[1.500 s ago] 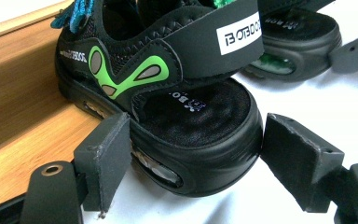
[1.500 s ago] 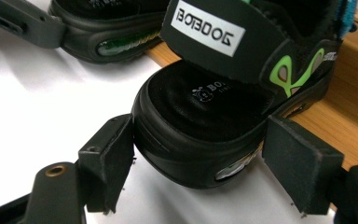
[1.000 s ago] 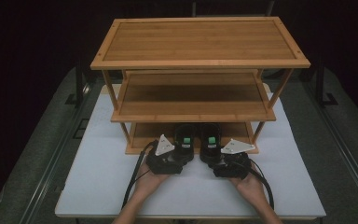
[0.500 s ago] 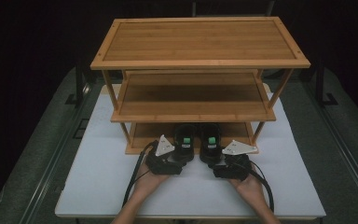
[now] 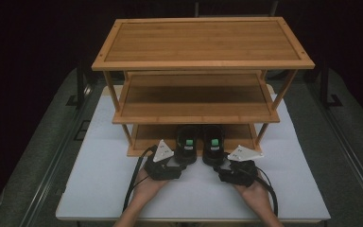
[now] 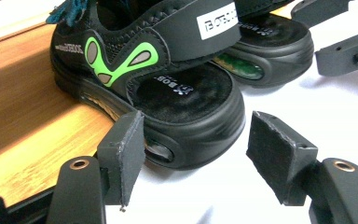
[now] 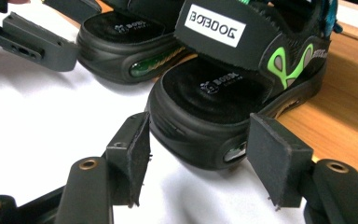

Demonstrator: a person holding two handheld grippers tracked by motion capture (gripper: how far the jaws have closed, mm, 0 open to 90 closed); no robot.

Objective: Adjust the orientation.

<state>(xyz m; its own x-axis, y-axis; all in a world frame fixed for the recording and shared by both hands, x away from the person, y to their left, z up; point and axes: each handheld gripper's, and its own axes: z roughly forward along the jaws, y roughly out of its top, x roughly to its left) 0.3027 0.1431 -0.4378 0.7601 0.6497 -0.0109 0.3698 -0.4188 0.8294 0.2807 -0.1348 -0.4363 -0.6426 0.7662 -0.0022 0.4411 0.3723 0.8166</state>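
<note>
a person's two hands reach in from the near edge of a white table, each holding a black gripper aimed at the heel of a sandal. a three-tier wooden rack stands on the table, and a pair of black sandals with green marks rests on its bottom shelf, heels hanging over the front edge toward the person. the left gripper sits just behind the left sandal; its jaws have just been closing, and the heel lies between them. the left pad seems to meet the side of the sole, while a clear gap remains between the heel and the right pad, so the jaws are apart and not clamped. the right gripper faces the right sandal the same way; its jaws have also just been closing around that heel, with the pads close at either side of the sole but not visibly pressing it. in the high view the left gripper and right gripper lie side by side, near each other, and the sandals sit touching or nearly so.
</note>
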